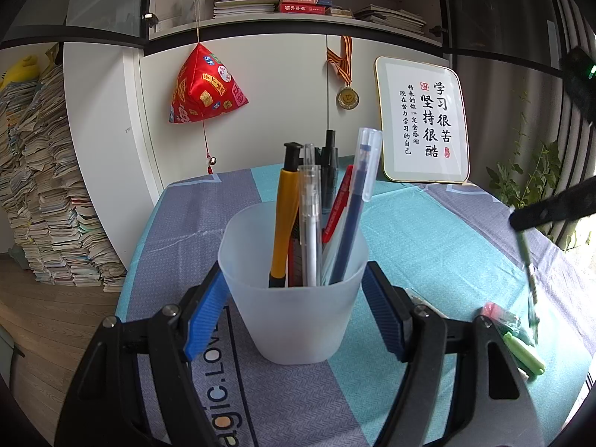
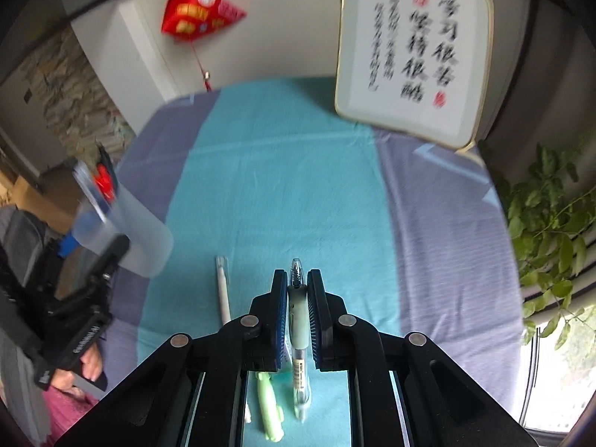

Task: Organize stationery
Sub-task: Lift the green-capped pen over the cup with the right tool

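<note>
My right gripper (image 2: 298,305) is clamped on a clear, green-tinted pen (image 2: 298,320), lifted off the cloth right of the cup. My left gripper (image 1: 294,298) pinches the frosted plastic cup (image 1: 294,298), tapered, smooth and full of upright pens. I judge this mid-transfer: next, tip the pen into the cup's mouth. A pale green highlighter (image 2: 270,406) and a white pen (image 2: 223,290) lie right of the cup.

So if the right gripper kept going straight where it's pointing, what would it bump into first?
Probably the tablecloth: the right gripper, shut on a clear pen, aims down at bare teal cloth. Depth is unclear.
</note>
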Action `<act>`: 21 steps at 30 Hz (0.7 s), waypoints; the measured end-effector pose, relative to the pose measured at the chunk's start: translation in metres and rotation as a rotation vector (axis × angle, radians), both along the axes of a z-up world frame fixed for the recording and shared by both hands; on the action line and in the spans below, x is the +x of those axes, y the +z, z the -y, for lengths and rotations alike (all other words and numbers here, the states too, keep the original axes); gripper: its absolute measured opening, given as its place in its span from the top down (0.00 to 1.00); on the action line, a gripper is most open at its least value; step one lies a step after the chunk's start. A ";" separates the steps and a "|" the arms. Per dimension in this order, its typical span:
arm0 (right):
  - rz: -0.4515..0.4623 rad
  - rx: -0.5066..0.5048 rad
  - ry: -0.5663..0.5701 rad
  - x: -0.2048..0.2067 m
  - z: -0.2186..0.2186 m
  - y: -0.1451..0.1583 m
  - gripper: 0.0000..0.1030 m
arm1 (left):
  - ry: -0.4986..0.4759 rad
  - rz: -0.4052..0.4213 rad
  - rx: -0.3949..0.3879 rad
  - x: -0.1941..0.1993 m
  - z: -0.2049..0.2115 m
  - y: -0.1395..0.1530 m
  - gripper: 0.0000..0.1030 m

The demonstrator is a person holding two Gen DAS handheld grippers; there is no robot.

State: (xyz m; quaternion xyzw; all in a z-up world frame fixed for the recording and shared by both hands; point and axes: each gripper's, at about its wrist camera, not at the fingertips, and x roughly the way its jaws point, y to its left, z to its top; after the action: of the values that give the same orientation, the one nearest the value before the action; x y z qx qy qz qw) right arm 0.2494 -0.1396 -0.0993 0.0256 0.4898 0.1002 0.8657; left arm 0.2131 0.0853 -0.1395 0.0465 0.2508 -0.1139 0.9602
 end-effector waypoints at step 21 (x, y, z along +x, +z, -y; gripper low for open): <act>0.284 0.083 0.127 -0.031 -0.042 0.118 0.89 | -0.001 0.000 0.000 0.000 0.000 0.000 0.31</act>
State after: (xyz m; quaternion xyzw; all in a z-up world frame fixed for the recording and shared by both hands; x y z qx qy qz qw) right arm 0.2189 -0.0971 0.0185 0.0156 0.3584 0.1775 0.9164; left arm 0.2131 0.0855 -0.1394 0.0465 0.2509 -0.1144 0.9601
